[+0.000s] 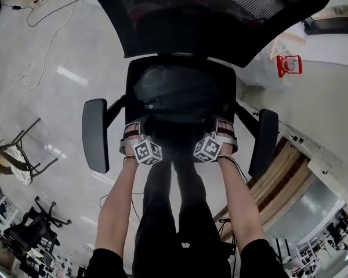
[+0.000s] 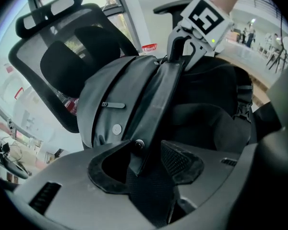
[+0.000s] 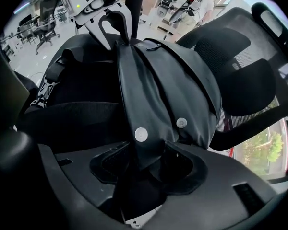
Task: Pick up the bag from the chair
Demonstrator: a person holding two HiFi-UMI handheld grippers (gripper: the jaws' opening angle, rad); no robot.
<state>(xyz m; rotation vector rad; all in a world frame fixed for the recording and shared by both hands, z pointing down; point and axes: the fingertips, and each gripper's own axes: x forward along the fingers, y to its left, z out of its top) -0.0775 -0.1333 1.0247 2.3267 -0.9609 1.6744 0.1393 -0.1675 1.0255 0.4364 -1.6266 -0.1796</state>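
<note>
A dark grey bag (image 1: 174, 94) sits on the seat of a black office chair (image 1: 95, 135), against the backrest. A flat strap (image 2: 156, 104) runs across its front, from one gripper to the other. My left gripper (image 1: 133, 133) is at the bag's left front, and the strap's end lies between its spread jaws (image 2: 144, 159) with a gap beside it. My right gripper (image 1: 225, 133) is at the right front, its jaws (image 3: 146, 164) also apart around the other strap (image 3: 134, 95) end. Each gripper shows at the far end in the other's view (image 2: 182, 51) (image 3: 113, 30).
The chair's armrests (image 1: 264, 141) flank both grippers and the mesh backrest (image 1: 220, 10) rises behind the bag. A red and white object (image 1: 289, 65) lies at the right. Cables (image 1: 29, 74) trail on the floor at the left, near a small wire stool (image 1: 14, 155).
</note>
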